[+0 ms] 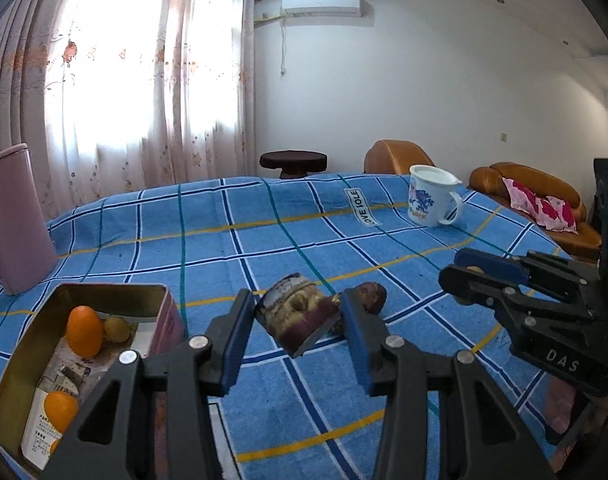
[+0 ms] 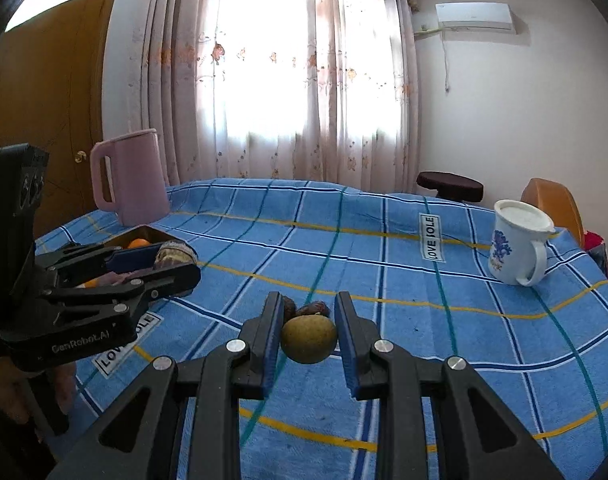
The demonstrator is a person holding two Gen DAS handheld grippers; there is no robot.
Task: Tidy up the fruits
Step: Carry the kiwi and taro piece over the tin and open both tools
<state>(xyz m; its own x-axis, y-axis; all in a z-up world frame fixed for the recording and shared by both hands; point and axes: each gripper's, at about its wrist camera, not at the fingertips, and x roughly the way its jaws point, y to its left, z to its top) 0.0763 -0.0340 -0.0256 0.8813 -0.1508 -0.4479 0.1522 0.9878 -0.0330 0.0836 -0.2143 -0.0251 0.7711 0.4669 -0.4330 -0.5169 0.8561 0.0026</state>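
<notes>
Here the left claw point(image 1: 297, 340) pinches a dark, mottled purple-brown fruit point(image 1: 297, 316), lifted off the blue checked cloth point(image 1: 263, 248) and just beside the open tin box point(image 1: 15, 364). The right claw point(image 2: 308, 340) brackets a small, round, yellow-green fruit point(image 2: 308, 340) low over the cloth; both pads seem to touch its sides, though how firmly is hard to tell.

To do this well, the left claw should travel over the box wall before spreading, and lower the fruit into a bare spot away from the two oranges point(image 1: 84, 331) and the small green fruit point(image 1: 117, 329) already inside.

The box is thin metal with rounded corners, lined with printed paper. The held fruit looks rough and irregular, so it may roll unevenly. Two wrinkled dark fruits point(image 2: 314, 309) lie on the soft cloth beyond.
</notes>
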